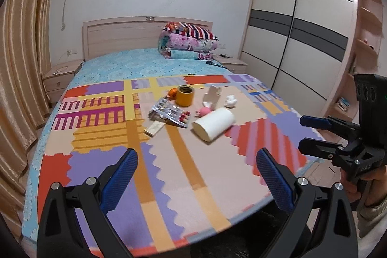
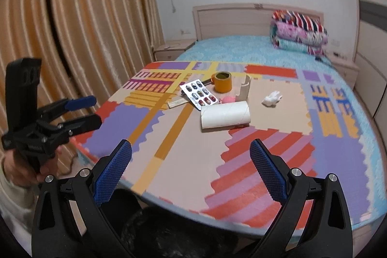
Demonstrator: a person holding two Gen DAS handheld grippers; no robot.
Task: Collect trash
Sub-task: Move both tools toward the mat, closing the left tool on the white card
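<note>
A small pile of items lies on a colourful foam mat [image 1: 183, 175] [image 2: 183, 161] on the bed. Among them are a white cardboard tube [image 1: 214, 123] [image 2: 225, 115], a pill blister pack [image 1: 173, 113] [image 2: 200, 94], a yellow tape roll [image 1: 185, 95] [image 2: 223, 81], a crumpled white tissue [image 1: 231, 100] [image 2: 272, 98], a white cardboard piece [image 1: 211, 97] [image 2: 244, 90], a small pink object [image 1: 204, 111] [image 2: 228, 99] and a flat wooden stick [image 1: 154, 128] [image 2: 177, 102]. My left gripper [image 1: 197, 168] [image 2: 93, 110] is open and empty, short of the pile. My right gripper [image 2: 191, 161] [image 1: 301, 133] is also open and empty.
Folded quilts [image 1: 188, 41] [image 2: 300, 30] lie by the headboard. A wardrobe [image 1: 300, 33] stands right of the bed, curtains [image 2: 79, 28] left. Nightstands [image 1: 61, 77] flank the bed. A dark bag [image 2: 174, 231] sits below the mat's near edge.
</note>
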